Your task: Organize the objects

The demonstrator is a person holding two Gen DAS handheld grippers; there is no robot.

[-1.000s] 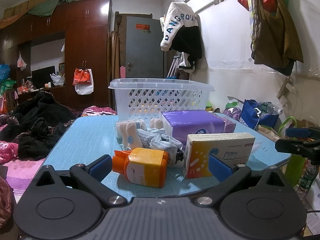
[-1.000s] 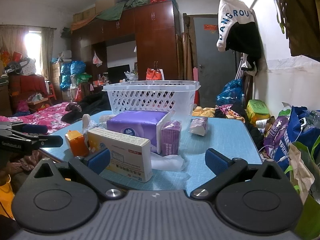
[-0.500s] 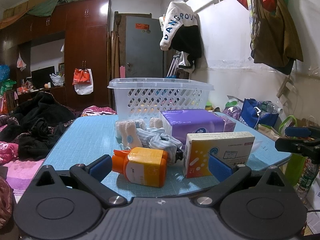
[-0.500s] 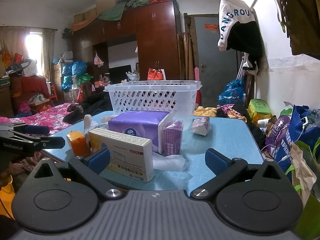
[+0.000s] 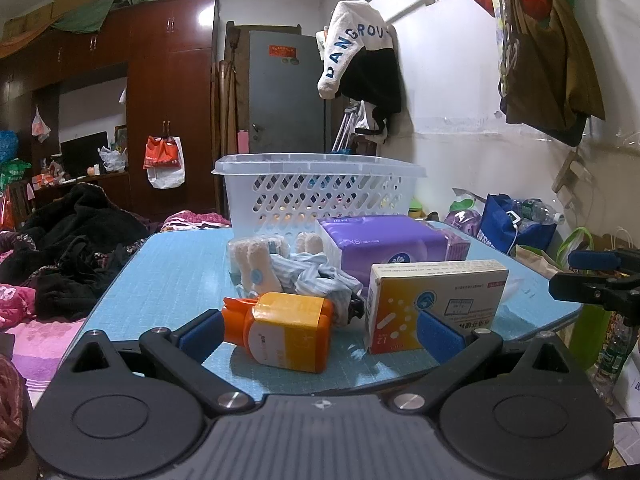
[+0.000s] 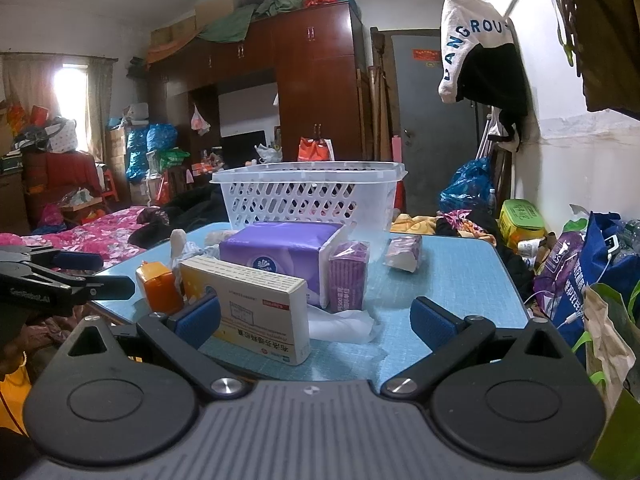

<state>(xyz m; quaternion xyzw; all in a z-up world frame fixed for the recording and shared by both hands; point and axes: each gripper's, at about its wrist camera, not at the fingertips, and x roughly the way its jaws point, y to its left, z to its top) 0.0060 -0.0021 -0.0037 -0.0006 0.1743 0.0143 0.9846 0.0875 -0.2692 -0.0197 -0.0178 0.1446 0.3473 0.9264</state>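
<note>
Only the right wrist view shows the small purple tissue pack (image 6: pixel 347 275) and the crumpled white wrapper (image 6: pixel 345 326) right of the large purple tissue pack (image 6: pixel 280 256). Only the left view shows the striped cloth bundle (image 5: pixel 316 276) left of it. The white perforated plastic basket (image 5: pixel 316 196) stands behind it on the blue table (image 5: pixel 168 276); the orange-capped yellow bottle (image 5: pixel 286 332) and yellow-and-white cardboard box (image 5: pixel 432 300) lie in front. The left gripper (image 5: pixel 320 332) and right gripper (image 6: pixel 316 320) both gape wide, empty.

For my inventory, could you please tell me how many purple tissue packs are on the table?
3: a large pack in front of the basket, a small upright pack to its right, and another small pack lying further right. Others may be hidden behind them.
</note>
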